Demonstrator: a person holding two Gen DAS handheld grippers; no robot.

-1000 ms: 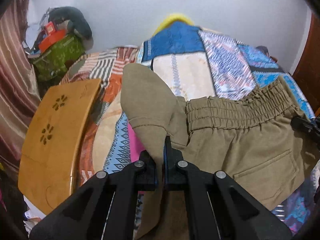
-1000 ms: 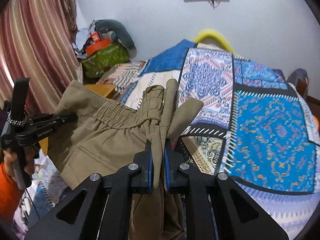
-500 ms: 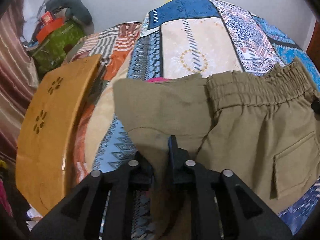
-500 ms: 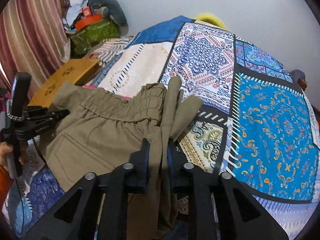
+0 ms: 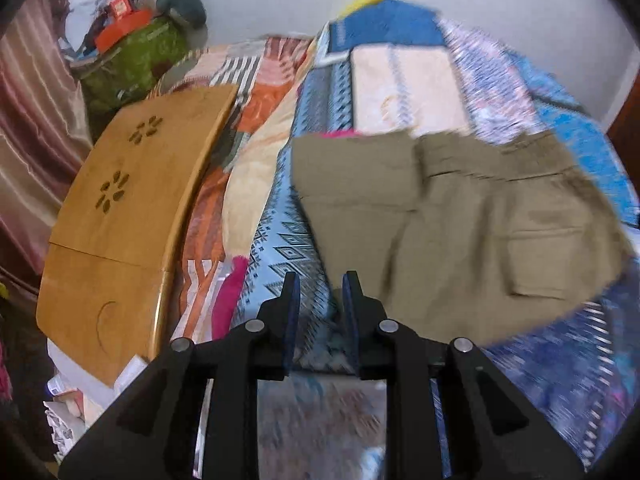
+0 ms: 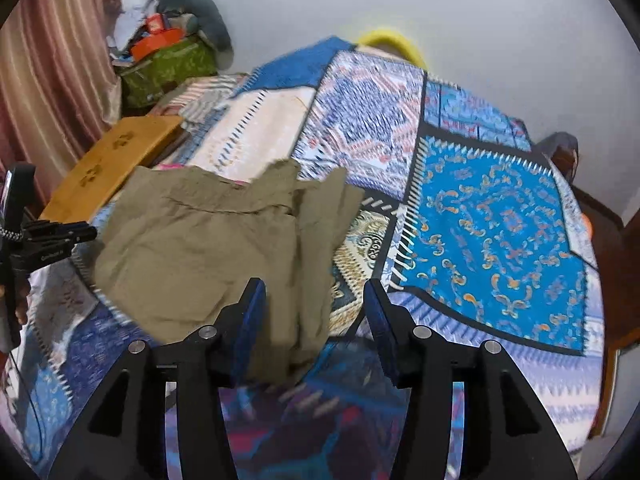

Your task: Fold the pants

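Observation:
The khaki pants [image 5: 460, 216] lie folded in a flat bundle on the patchwork bedspread [image 5: 412, 80], back pocket up. In the right wrist view the pants [image 6: 208, 240] lie left of centre with a loose flap at their right edge. My left gripper [image 5: 317, 280] is open and empty, just off the bundle's near left edge. My right gripper [image 6: 315, 286] is wide open and empty over the bundle's near right edge. The left gripper also shows in the right wrist view [image 6: 92, 234], beside the pants' left edge.
A wooden lap table [image 5: 132, 208] lies along the bed's left side. A green bag [image 5: 136, 60] with an orange box on it stands in the far left corner by a curtain [image 6: 52, 60]. A yellow object [image 6: 390, 40] sits at the bed's far end.
Both grippers lowered the pants onto the bed, opened and let go. Both have drawn back toward the near edge; the pants now lie flat.

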